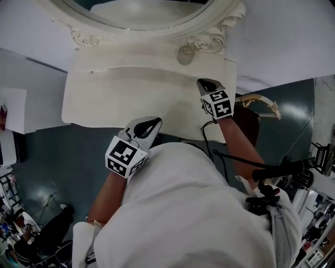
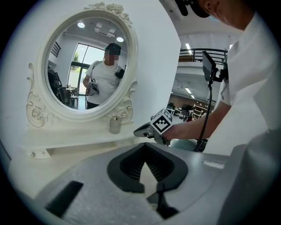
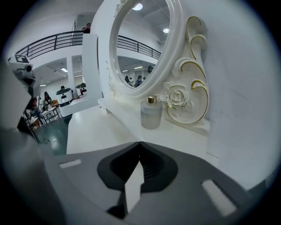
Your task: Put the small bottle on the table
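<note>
The white surface (image 1: 131, 94) spread out below the oval mirror (image 1: 141, 10). The left gripper (image 1: 155, 123) hovered over the surface's near edge, well in front of the mirror, clenched with nothing between its jaws. The right gripper (image 1: 205, 84) hung nearer the mirror's right foot, likewise clenched and empty. The small bottle (image 1: 185, 54) stood upright on the ledge at the mirror's base, just beside the mirror's carved rose (image 3: 178, 97) and apart from both grippers.
</note>
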